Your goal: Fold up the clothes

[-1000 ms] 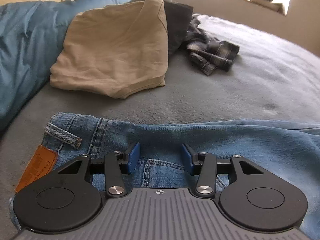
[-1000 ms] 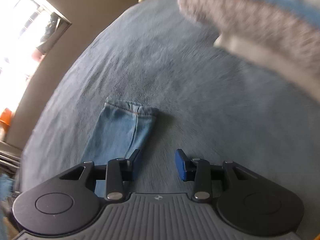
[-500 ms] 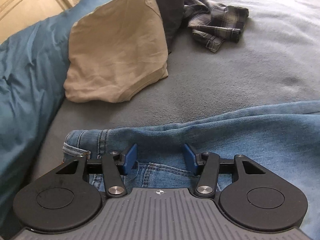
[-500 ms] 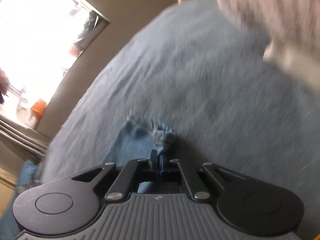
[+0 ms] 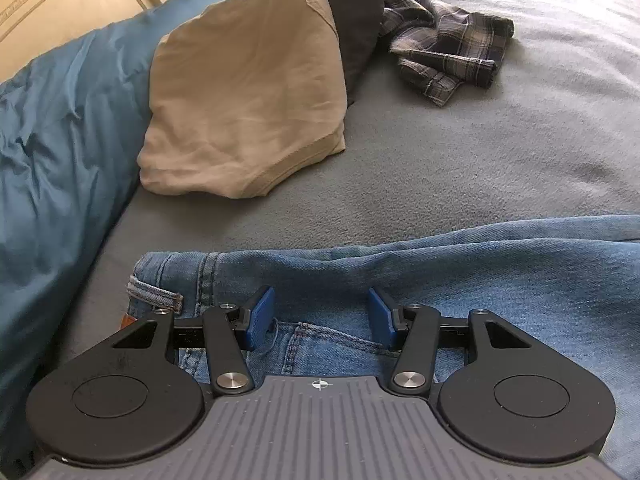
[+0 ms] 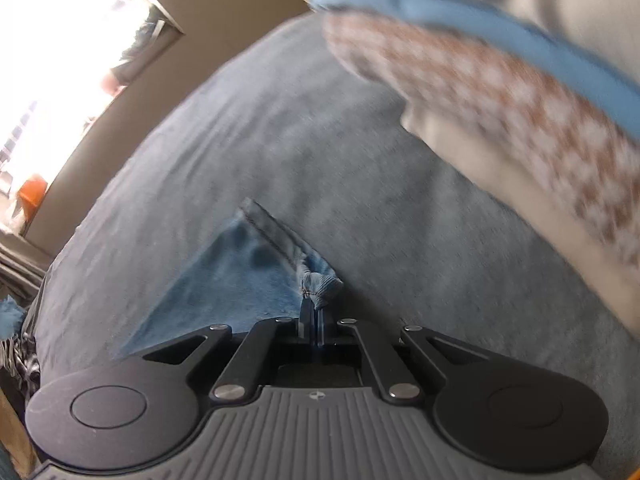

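Two grippers work on one pair of jeans (image 5: 480, 272) spread over the grey bedcover (image 5: 440, 160), which fills most of what we see. Off to the left of our left gripper (image 5: 321, 312) a blue duvet (image 5: 60, 140) lies bunched along the bed's edge. Ahead of that gripper sits a folded tan garment (image 5: 244, 100), a dark one (image 5: 356, 12) tucked behind it, and a crumpled plaid shirt (image 5: 444, 52) further off to the right. The denim waistband lies right under the left gripper, whose blue pads (image 5: 260, 316) stand apart with nothing pinched between them. Our right gripper (image 6: 314, 312) is clamped tight on the hem of a jeans leg (image 6: 248, 272), the cloth bunched at its tips.
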The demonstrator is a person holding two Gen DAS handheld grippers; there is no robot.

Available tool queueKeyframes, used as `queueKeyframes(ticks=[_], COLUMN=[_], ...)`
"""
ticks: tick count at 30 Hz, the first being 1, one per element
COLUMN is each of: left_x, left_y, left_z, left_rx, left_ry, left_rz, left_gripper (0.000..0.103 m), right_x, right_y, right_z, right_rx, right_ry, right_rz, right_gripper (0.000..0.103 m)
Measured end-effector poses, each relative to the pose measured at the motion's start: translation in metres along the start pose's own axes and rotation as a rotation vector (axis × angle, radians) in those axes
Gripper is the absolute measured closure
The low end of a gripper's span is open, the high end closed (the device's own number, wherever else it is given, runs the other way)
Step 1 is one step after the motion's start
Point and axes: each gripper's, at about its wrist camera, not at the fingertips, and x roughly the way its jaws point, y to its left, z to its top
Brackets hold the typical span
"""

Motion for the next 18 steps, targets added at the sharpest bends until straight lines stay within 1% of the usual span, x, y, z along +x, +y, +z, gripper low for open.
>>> queueKeyframes(ticks=[5, 7, 8, 9, 10, 12, 13, 15, 18], left_x=[-0.001, -0.001, -0.001, -0.001, -0.001, -0.002, -0.002, -0.002, -0.002], left_y=[0.004, 0.006, 0.007, 0.007, 0.008, 0.008, 0.008, 0.007, 0.006], left_z=[-0.005, -0.009, -0.011, -0.012, -0.012, -0.012, -0.012, -0.011, -0.009], left_rx=[-0.014, -0.026, -0.029, -0.029, -0.031, -0.033, -0.026, -0.010, 0.038], left_ry=[-0.025, -0.049, -0.059, -0.065, -0.068, -0.073, -0.073, -0.074, -0.073], left_rz=[-0.021, -0.035, -0.040, -0.042, -0.043, -0.045, -0.046, -0.048, -0.050], left_gripper=[0.051, 0.051, 0.051, 0.051, 0.051, 0.051, 0.051, 0.051, 0.051], right_x=[0.013, 0.009, 0.006, 0.003, -0.005, -0.020, -0.030, -0.046, -0.067], right_y=[0.000, -0.004, -0.006, -0.007, -0.005, -0.001, 0.004, 0.012, 0.031], right_z=[0.003, 0.002, 0.003, 0.003, 0.002, 0.000, -0.003, -0.007, -0.016], right_rx=[-0.009, 0.004, 0.015, 0.026, 0.016, -0.005, -0.038, -0.086, -0.199], right_ry=[0.040, 0.050, 0.054, 0.058, 0.039, 0.000, -0.022, -0.054, -0.083], right_rz=[-0.026, -0.013, -0.003, 0.007, -0.017, -0.067, -0.088, -0.094, -0.020], right_gripper=[0.103, 0.101, 0.098, 0.088, 0.075, 0.062, 0.062, 0.062, 0.061])
